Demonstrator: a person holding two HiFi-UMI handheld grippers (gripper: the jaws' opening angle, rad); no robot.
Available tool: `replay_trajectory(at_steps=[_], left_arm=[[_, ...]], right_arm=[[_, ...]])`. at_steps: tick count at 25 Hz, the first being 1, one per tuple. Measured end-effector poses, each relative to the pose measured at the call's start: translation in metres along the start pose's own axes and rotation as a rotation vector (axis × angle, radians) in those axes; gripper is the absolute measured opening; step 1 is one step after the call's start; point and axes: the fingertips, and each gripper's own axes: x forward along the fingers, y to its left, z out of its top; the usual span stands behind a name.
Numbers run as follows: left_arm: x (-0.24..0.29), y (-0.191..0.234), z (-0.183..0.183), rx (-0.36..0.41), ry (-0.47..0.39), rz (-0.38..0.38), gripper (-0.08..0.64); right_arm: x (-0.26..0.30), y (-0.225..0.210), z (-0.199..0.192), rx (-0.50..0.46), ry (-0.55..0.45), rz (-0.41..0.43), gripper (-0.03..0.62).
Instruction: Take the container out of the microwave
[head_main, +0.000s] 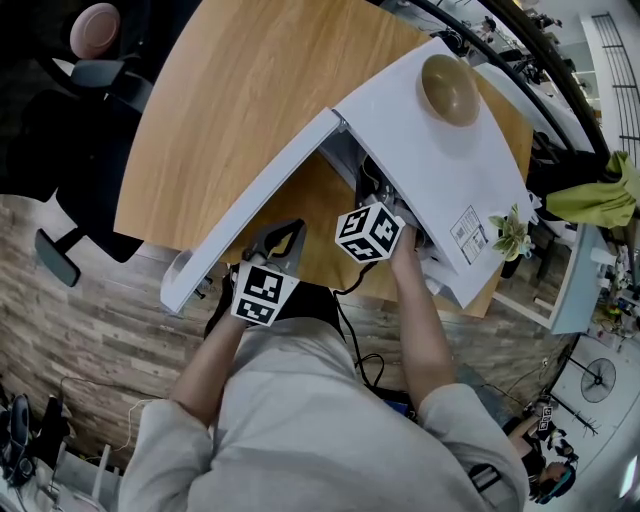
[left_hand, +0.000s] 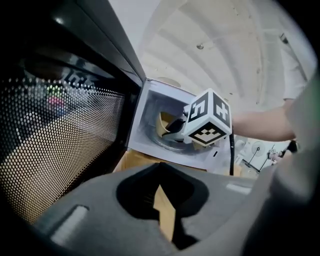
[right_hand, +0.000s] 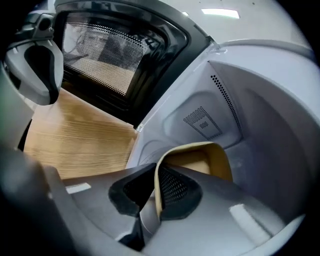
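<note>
A white microwave (head_main: 420, 165) stands on a wooden table (head_main: 230, 90) with its door (head_main: 250, 215) swung open to the left. Inside the cavity sits a tan container (right_hand: 212, 155), tilted on the turntable, also seen as the tan container (left_hand: 164, 125) from the left gripper view. My right gripper (right_hand: 156, 175) reaches into the cavity and is shut on the container's near rim; its marker cube (head_main: 368, 232) shows at the opening. My left gripper (left_hand: 160, 167) hangs below the open door over the table, jaws together with nothing between them.
A brown bowl (head_main: 449, 88) rests on top of the microwave. The door's mesh window (left_hand: 65, 135) is close on my left. A small plant (head_main: 510, 235) stands by the microwave's right end. A dark chair (head_main: 70, 150) sits left of the table.
</note>
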Motion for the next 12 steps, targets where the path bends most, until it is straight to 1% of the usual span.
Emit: replay_trajectory(at_steps=[12], left_arm=[[-0.006,0.002,0.003,0.008,-0.008,-0.004,0.003]], right_arm=[[-0.019,0.006,0.014,0.001,-0.035,-0.039,0.028]])
